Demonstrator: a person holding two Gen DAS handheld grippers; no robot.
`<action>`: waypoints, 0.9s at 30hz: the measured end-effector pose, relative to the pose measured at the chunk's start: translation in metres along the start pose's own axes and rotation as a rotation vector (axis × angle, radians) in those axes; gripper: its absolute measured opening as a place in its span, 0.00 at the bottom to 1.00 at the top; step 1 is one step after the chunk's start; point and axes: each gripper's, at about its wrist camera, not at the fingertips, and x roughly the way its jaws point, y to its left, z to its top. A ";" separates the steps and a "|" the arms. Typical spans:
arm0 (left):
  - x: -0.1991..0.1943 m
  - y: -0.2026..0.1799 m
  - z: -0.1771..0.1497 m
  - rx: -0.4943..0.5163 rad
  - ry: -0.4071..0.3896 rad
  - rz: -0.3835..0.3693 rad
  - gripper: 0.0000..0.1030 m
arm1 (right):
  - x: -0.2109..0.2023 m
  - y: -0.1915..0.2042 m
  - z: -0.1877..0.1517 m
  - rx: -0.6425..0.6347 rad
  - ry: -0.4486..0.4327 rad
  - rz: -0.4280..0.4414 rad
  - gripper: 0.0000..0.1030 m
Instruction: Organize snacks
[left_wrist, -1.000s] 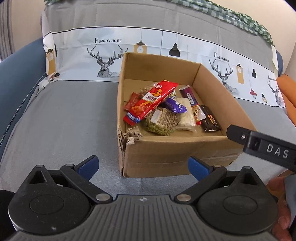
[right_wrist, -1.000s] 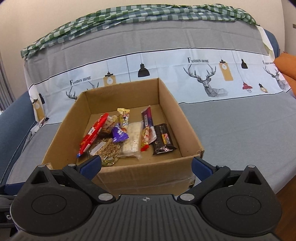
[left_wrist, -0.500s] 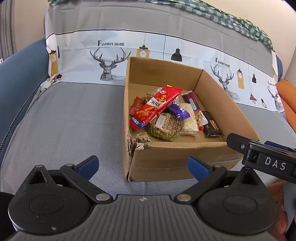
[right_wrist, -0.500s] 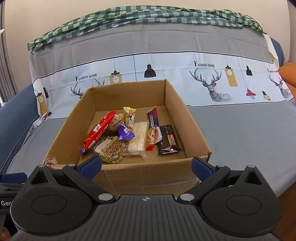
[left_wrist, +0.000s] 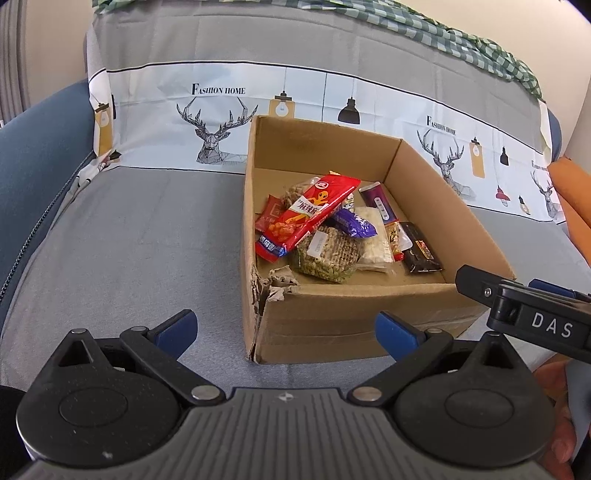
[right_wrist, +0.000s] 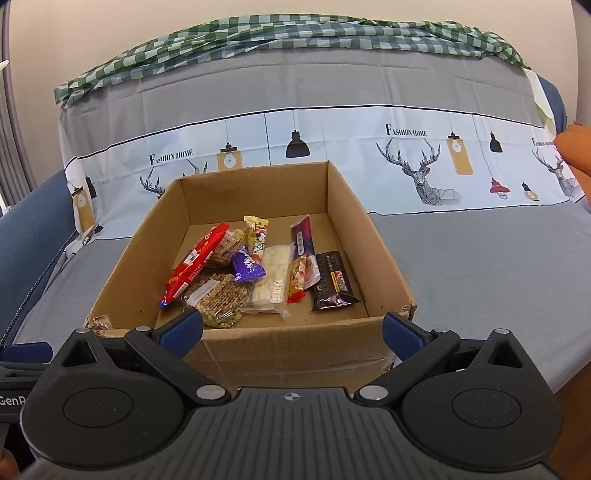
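Note:
An open cardboard box rests on a grey sofa seat. Inside lie several snacks: a long red packet, a round grain cake, a purple wrapper, a white rice bar, a purple-white bar and a dark brown bar. My left gripper is open, just short of the box's torn near-left corner. My right gripper is open at the near wall, holding nothing. The right gripper's body shows in the left wrist view.
The sofa cover has a white deer-and-lamp printed band behind the box and a green checked cloth on the backrest. A blue armrest stands at left, an orange cushion at right. Bare grey seat lies left of the box.
Both grippers have drawn a little closer to the box and tilted down slightly; the box sits lower in both views. Both stay open and the snacks have not moved.

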 end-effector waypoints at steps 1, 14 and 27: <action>0.000 0.000 0.000 0.001 -0.001 0.000 0.99 | 0.000 0.000 0.000 -0.001 -0.001 -0.001 0.99; 0.000 -0.002 0.000 0.004 -0.004 0.000 0.99 | -0.001 0.001 -0.001 0.000 -0.002 -0.001 0.99; -0.005 -0.002 0.002 0.020 -0.034 -0.013 0.99 | -0.011 0.009 0.004 -0.061 -0.048 -0.058 0.99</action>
